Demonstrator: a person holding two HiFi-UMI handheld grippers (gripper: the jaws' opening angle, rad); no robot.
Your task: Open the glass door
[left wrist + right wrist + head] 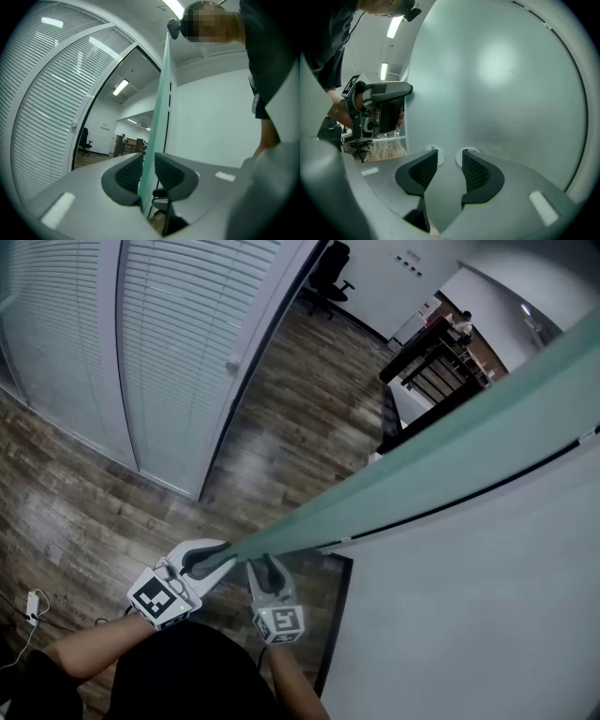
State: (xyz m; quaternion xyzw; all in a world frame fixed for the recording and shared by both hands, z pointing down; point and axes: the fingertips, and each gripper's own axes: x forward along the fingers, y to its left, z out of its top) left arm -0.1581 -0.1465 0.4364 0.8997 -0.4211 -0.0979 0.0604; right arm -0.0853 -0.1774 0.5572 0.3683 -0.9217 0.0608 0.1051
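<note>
1. Head view only: both forearms (103,643) reach forward, with the grippers side by side at the near edge of the glass door (422,465).
2. Left gripper view: left gripper (202,563) roughly level, pads clamped on that edge.
3. Right gripper view: right gripper (267,573) jaws wide apart and empty, tips right at the door's face, pad reflections visible. It also catches the left gripper on the edge.

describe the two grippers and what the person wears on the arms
Both the left gripper and right gripper have pale grey bodies, dark ribbed pads inside the jaws, and a cube with black-and-white square markers. Top: dark, short sleeves.
</note>
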